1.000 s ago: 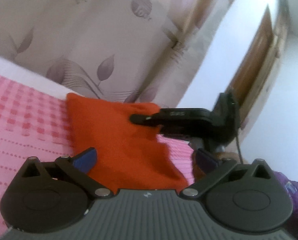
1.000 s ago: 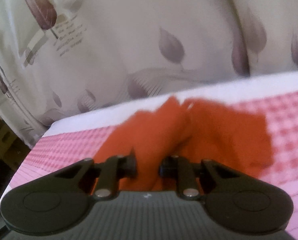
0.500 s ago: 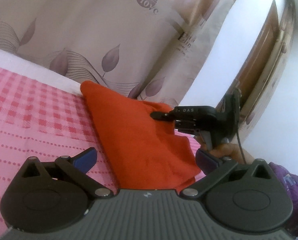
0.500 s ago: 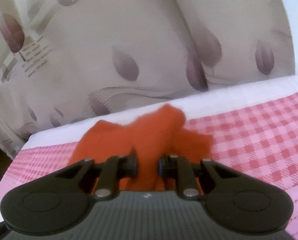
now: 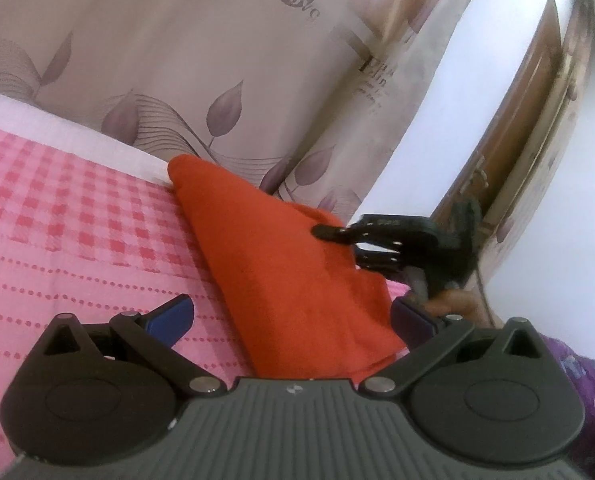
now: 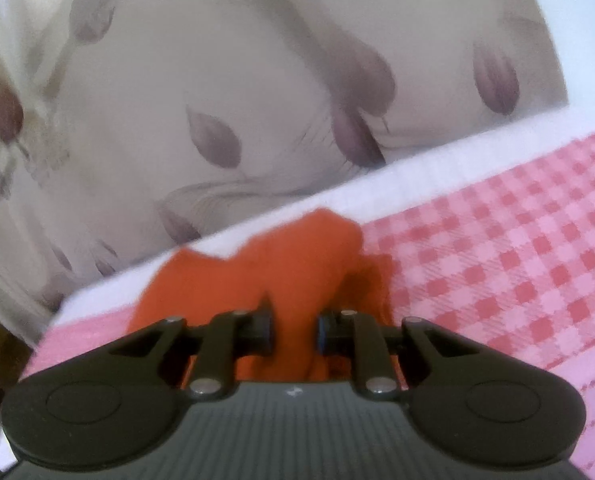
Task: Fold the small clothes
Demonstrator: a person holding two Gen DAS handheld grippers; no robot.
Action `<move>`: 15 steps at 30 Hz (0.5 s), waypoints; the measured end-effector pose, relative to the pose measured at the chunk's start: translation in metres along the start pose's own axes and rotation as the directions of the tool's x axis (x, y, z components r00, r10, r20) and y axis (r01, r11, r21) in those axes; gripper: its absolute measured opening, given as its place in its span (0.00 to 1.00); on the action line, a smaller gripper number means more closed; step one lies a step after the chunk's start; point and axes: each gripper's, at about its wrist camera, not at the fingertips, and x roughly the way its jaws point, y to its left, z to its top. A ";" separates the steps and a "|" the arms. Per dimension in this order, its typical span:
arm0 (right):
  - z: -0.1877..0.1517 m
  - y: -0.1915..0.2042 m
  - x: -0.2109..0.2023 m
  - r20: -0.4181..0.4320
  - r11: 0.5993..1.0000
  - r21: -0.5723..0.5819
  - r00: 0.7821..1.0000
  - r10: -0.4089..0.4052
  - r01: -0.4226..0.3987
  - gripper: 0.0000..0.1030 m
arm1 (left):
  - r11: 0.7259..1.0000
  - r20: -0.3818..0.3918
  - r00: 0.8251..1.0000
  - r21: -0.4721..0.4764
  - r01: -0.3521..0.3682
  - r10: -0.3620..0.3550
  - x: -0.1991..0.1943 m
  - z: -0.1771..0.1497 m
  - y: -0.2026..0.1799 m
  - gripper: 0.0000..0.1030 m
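Observation:
An orange cloth (image 5: 277, 248) lies folded into a narrow wedge on the pink checked bed cover (image 5: 77, 220). My left gripper (image 5: 291, 316) is open, its blue pads wide apart either side of the cloth's near end without pressing it. My right gripper (image 5: 329, 234) reaches in from the right and pinches the cloth's upper layer. In the right wrist view the cloth (image 6: 297, 256) fills the narrow gap of the right gripper (image 6: 295, 330), whose jaws are opening while the pads still touch the fabric.
A leaf-print curtain (image 5: 217, 60) hangs just behind the bed's white far edge (image 6: 417, 168). A wooden door (image 5: 517, 140) stands at the right. A person's hand (image 5: 453, 300) and purple sleeve (image 5: 585, 380) are behind the right gripper.
The right gripper has carried the cloth's edge across, so the orange cloth now looks narrower and doubled over. The part spread to the right in the right wrist view is gone. The left gripper stayed open.

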 end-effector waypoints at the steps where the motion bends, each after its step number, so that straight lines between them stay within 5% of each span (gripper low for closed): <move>1: -0.002 -0.003 -0.008 0.017 0.999 0.030 1.000 0.025 -0.026 0.22 | 1.000 -0.001 1.000 -0.002 -0.002 0.002 0.000 0.000 0.000 1.00; 5: -0.018 0.004 -0.048 0.060 0.998 0.012 0.996 0.068 -0.069 0.23 | 1.000 -0.006 1.000 -0.007 -0.004 0.004 0.001 0.000 0.001 1.00; 10: -0.065 0.036 -0.091 0.037 0.985 -0.164 0.997 0.069 -0.062 0.23 | 1.000 -0.012 1.000 -0.017 -0.010 0.010 0.000 0.000 0.003 1.00; 13: -0.089 0.047 -0.092 -0.011 0.974 -0.228 1.000 0.004 -0.006 0.21 | 1.000 -0.013 1.000 -0.026 -0.018 0.017 0.000 0.000 0.005 1.00; 15: -0.097 0.037 -0.087 -0.033 0.981 -0.188 0.998 -0.060 0.052 0.09 | 0.999 -0.011 1.000 -0.032 -0.026 0.026 0.000 0.000 0.006 1.00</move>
